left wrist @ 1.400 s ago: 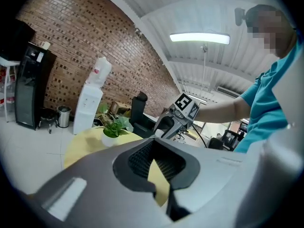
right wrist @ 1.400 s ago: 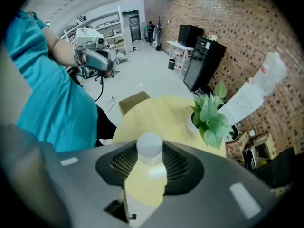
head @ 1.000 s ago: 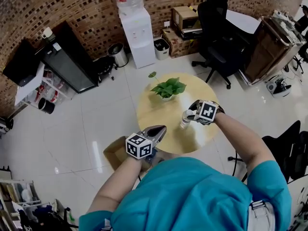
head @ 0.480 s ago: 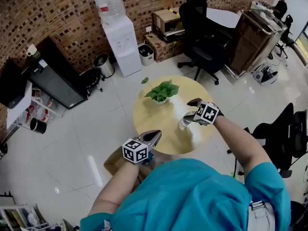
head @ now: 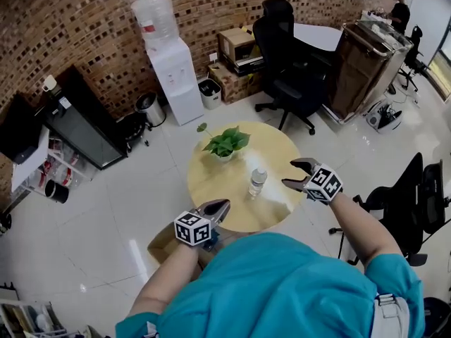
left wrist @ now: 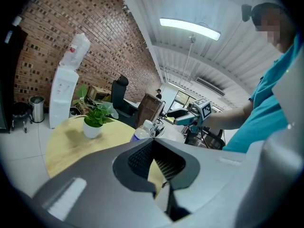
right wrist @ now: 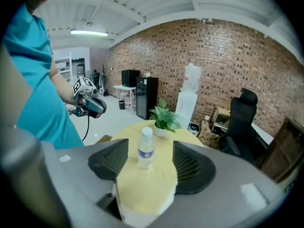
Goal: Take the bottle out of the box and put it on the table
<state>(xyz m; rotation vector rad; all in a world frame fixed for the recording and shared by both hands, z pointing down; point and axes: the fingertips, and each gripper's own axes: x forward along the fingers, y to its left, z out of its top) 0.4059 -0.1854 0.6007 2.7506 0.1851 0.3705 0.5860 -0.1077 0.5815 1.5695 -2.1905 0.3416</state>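
Note:
A clear plastic bottle (head: 257, 182) with a white cap stands upright on the round yellow table (head: 225, 192), to the right of its middle. My right gripper (head: 289, 174) hangs to the bottle's right, apart from it, jaws open and empty. In the right gripper view the bottle (right wrist: 145, 148) stands beyond the gap of my right gripper (right wrist: 149, 164), untouched by the pads. My left gripper (head: 223, 207) hovers shut over the table's near edge, above the cardboard box (head: 163, 239) on the floor. In the left gripper view, my left gripper (left wrist: 154, 142) half hides the bottle (left wrist: 140, 133).
A potted green plant (head: 224, 144) stands at the table's far side. Black office chairs are behind the table (head: 285, 62) and at the right (head: 416, 196). A water dispenser (head: 173, 69) stands against the brick wall.
My right gripper opened, let go of the bottle and drew back to the right and upward. The bottle now stands alone on the table. The left gripper barely shifted.

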